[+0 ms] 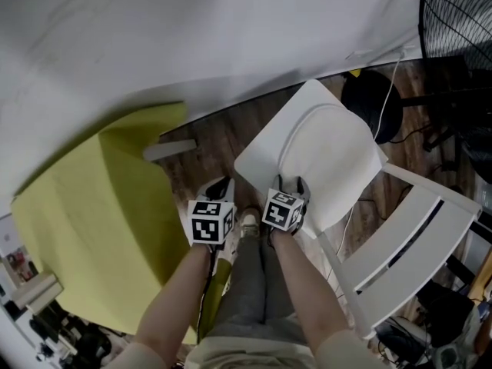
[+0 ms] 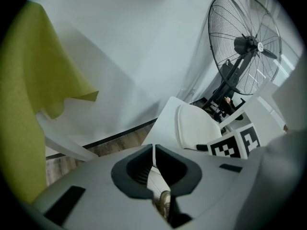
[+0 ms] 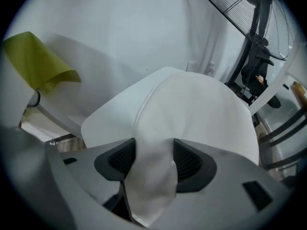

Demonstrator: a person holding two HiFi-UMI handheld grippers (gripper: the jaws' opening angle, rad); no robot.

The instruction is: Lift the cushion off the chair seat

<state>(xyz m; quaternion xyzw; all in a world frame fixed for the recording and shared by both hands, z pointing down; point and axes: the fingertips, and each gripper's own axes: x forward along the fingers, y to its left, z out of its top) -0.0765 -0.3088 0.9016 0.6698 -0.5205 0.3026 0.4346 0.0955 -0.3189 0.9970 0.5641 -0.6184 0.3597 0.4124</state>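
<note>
White sheeting hangs across the far side, with a yellow-green cloth draped at the left and a standing fan at the right. Between them, on the wooden floor, stands the white chair. The white cushion lies flat on its seat, not yet raised. The right hand-held gripper is clamped on the cushion's near edge, and its own view shows the fabric bunched between both pads. The left hand-held gripper hangs beside the chair's near corner, off the seat, clenched on nothing. The step in hand looks like securing the grasp. The next move, I judge, calls for a steady upward pull with a firm pinch so the soft edge does not slip out, perhaps with the left one opening to take another side.
</note>
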